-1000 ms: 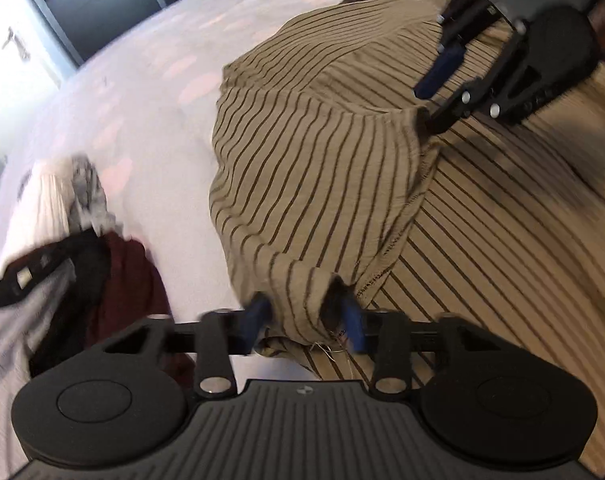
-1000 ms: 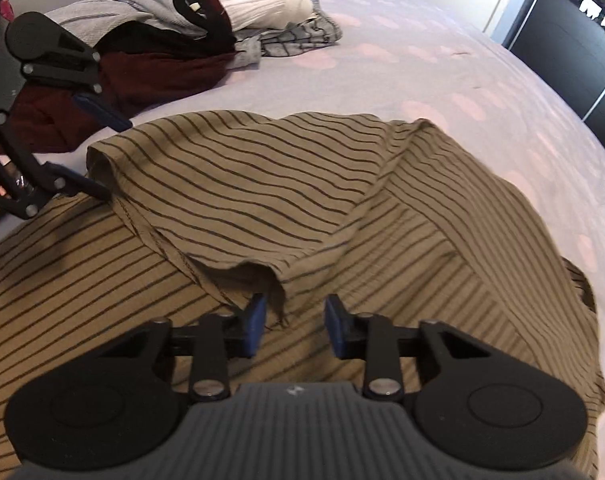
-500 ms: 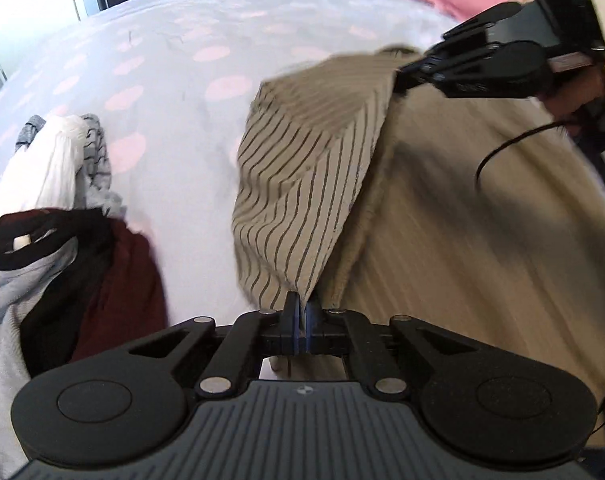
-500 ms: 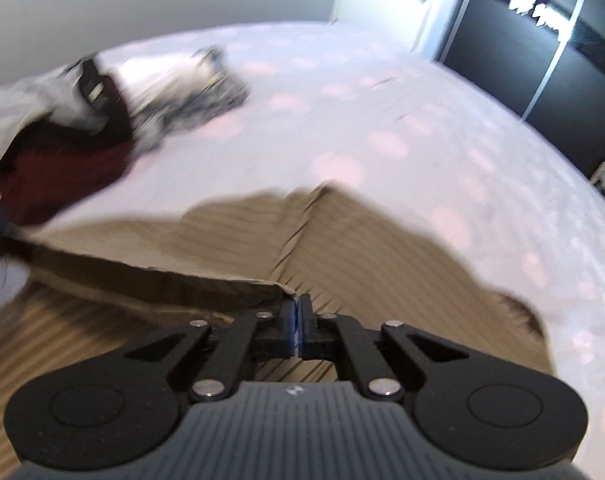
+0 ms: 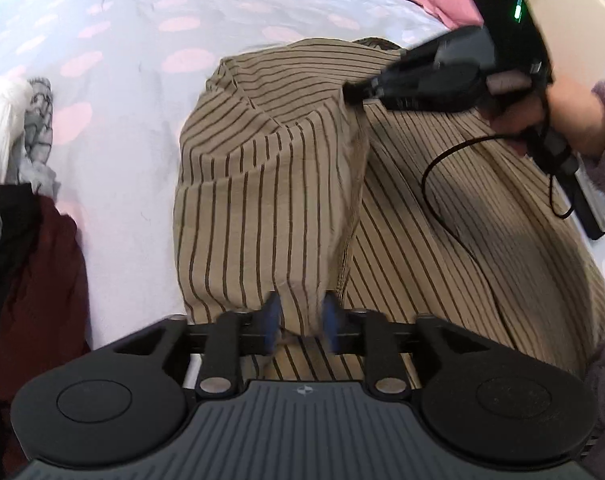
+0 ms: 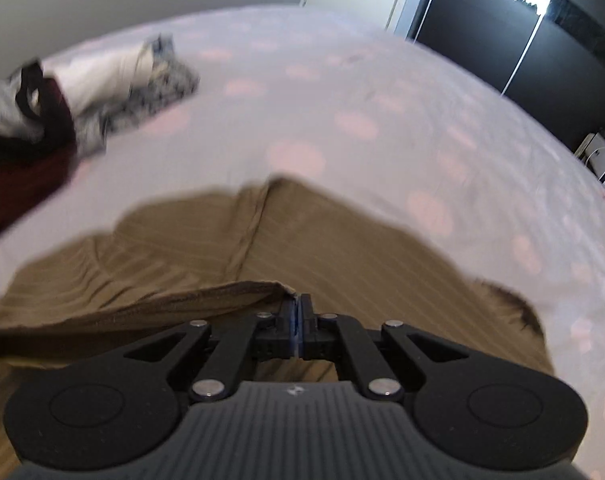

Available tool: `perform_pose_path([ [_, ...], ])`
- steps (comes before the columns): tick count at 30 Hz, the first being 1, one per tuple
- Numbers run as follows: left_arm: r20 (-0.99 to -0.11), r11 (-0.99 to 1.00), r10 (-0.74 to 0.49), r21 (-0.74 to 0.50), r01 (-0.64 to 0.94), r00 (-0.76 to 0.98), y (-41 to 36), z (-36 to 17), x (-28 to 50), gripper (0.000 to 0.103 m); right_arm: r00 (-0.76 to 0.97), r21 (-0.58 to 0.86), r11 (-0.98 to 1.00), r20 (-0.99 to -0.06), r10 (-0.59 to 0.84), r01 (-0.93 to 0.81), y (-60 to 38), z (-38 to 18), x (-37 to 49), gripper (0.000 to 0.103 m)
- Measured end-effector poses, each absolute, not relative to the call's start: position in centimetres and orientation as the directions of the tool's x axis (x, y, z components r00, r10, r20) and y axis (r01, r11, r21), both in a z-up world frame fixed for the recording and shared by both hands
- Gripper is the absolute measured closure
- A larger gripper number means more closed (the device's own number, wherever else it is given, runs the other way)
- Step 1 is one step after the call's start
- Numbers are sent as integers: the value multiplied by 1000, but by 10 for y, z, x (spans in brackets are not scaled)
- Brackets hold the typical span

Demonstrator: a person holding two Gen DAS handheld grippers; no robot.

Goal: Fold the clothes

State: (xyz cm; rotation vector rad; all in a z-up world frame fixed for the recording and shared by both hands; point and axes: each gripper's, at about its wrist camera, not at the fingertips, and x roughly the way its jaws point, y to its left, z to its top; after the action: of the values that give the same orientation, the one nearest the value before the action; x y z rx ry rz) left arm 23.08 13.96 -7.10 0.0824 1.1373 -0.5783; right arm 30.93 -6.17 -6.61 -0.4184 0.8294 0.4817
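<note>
On the bed (image 5: 134, 92), right of middle in the left wrist view, lies a tan striped garment (image 5: 270, 200), its body spread flat and one flap raised over it. Runs lengthwise straight away from the left gripper (image 5: 300, 318) toward the right gripper (image 5: 352, 92), with the flap's free edge strung between the two. Puts the near end at the left jaws and the far end at the right, so neither arm is nearer to the whole.

Left jaws: parted a little, a fold of the flap sitting between the blue pads; blurred, so cannot tell whether pressed or loose. Fits closing on the cloth as well as letting it go. Right jaws: closed tight on the hem, pads meeting, the pinched edge trailing off to the left in the right wrist view (image 6: 298, 320).

Turns, by judgement, on which side the flap falls: flat body to the right of the raised edge, bare sheet to the left.

Shows only in the left view: stripes, the holding hand (image 5: 562, 112) and a dangling cable (image 5: 434, 184) over the cloth. Shows only in the right view: the exact pinch point on the hem. Appears in both: a pile of other clothes (image 5: 30, 220), well apart.
</note>
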Motion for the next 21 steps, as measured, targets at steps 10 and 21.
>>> perform_pose_path([
  [10,-861,899,-353,-204,388,366,164,-61,247,63,482,-76,812,-835,265,-579,-93,-63,297,75],
  [21,-888,900,-314,-166,402,336,163,-70,253,64,416,146,811,-799,434,-566,-63,-46,366,70],
])
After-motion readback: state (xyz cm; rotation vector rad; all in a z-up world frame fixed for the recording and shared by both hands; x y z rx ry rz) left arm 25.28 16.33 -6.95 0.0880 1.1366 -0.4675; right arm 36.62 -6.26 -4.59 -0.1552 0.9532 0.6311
